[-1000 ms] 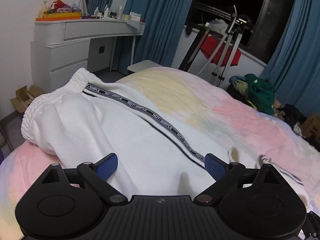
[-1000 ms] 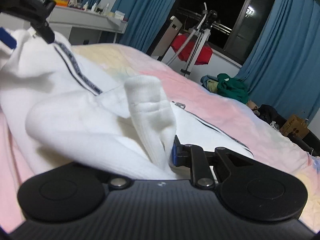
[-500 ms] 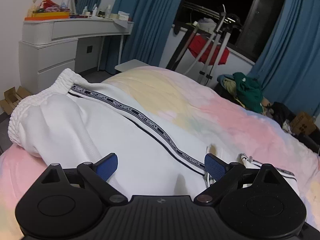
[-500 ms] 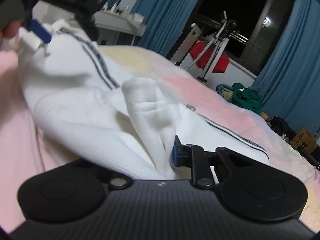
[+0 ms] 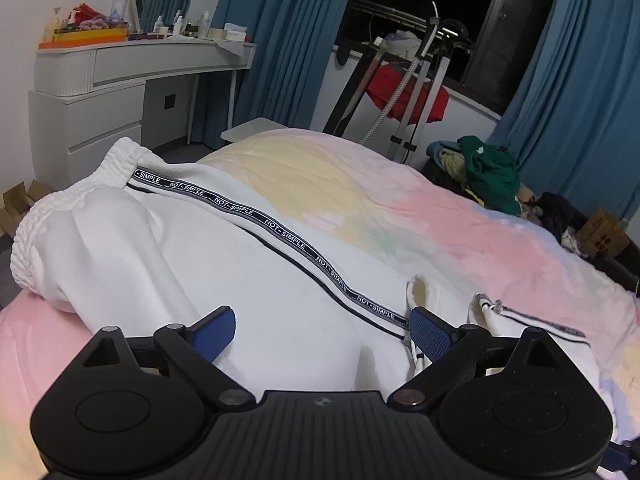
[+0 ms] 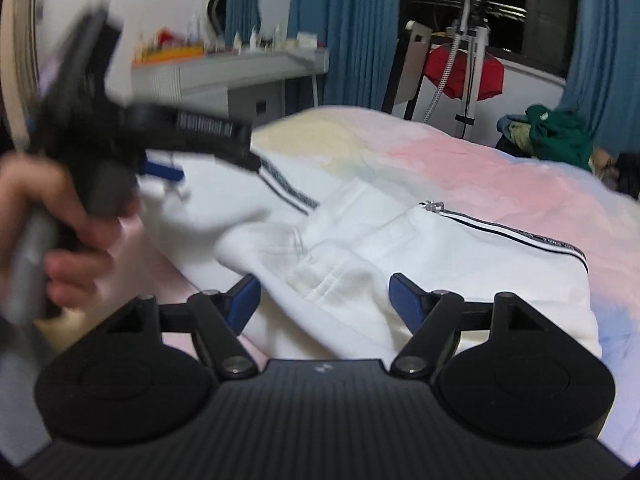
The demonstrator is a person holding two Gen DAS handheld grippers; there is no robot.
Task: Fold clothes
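Note:
White track pants (image 5: 248, 264) with a black lettered side stripe lie folded on the pastel bed cover (image 5: 420, 220); the elastic waistband is at the left. My left gripper (image 5: 322, 330) is open and empty just above the pants. In the right wrist view the pants (image 6: 440, 256) lie in front of my right gripper (image 6: 325, 300), which is open, with a ribbed cuff lying loose between its pads. The left gripper (image 6: 160, 168) appears there, blurred, held in a hand at the left.
A white dressing table (image 5: 120, 80) with bottles stands at the left. A drying rack with a red garment (image 5: 408, 92) stands behind the bed. A pile of green clothes (image 5: 484, 172) and a cardboard box (image 5: 604, 236) are at the right. Blue curtains hang behind.
My right gripper has opened and let go of the ribbed cuff, which now lies flat on the pants. My left gripper stayed open and shifted slightly over the pants.

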